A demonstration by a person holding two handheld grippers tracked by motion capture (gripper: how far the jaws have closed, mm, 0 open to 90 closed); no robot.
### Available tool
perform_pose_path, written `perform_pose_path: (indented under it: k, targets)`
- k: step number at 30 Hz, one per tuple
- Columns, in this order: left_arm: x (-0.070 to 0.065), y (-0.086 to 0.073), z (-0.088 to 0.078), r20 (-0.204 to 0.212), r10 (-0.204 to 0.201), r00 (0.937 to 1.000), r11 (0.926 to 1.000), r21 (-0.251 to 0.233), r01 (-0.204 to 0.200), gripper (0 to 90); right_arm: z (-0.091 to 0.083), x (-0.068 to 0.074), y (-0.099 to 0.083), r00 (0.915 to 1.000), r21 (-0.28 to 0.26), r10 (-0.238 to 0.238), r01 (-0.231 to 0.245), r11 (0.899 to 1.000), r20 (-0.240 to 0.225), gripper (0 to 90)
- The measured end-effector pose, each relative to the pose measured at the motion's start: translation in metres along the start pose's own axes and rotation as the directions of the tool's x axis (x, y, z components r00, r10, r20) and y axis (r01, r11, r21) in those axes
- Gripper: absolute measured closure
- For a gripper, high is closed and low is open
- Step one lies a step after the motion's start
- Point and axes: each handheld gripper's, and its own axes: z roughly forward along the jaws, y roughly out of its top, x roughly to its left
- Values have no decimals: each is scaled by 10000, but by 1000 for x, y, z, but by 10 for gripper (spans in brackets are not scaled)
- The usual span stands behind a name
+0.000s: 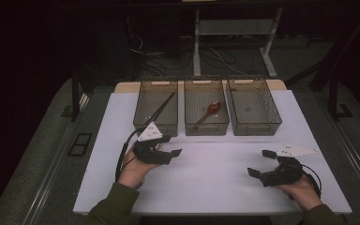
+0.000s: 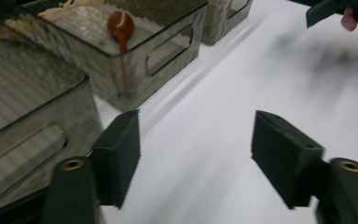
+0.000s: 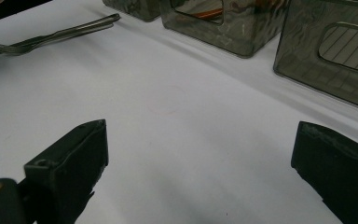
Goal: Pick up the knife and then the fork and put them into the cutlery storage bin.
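High view: fixed above the person's edge of the white table (image 1: 215,183), facing forward and down, far back.
Left gripper view: low and close over the table, looking past its jaws at the middle bin (image 2: 135,56) with the red spoon (image 2: 121,28).
Right gripper view: low, close, facing the bins' front walls.
Shared: the middle bin (image 1: 206,112) and table.

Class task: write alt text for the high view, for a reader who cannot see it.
Two hand-held tongs, left and right, hover open and empty over a white table. Beyond them stand three clear bins in a row: the left bin holds dark chopsticks, the middle bin a red spoon, the right bin nothing visible.
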Motion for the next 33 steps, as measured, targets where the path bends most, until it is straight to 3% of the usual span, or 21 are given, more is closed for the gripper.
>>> perform_pose_path:
  k: [2,7,15,18,25,33]
  targets:
    - [3,-6,-5,-314,41,9995,9999,162,-35,461,1,0,1,10000,10,30,-30,10000,-24,41]
    - [12,-23,-13,-711,-349,9969,9968,689,398,670,2,-1,1,10000,16,18,-18,10000,-62,41]
    - [19,-45,-21,-1091,-372,9933,9808,1864,572,880,0,0,1,10000,12,38,-38,10000,-13,41]
    - [21,-52,-21,-1113,-399,9930,9735,2195,638,889,1,0,1,10000,14,36,-36,10000,-14,40]
    - [24,-57,-25,-1501,-571,9870,9680,2335,915,889,0,0,0,10000,-22,-9,9,10000,20,41]
    - [23,-62,-21,-1506,-559,9870,9565,2754,962,889,0,0,0,10000,-36,-15,15,10000,12,41]
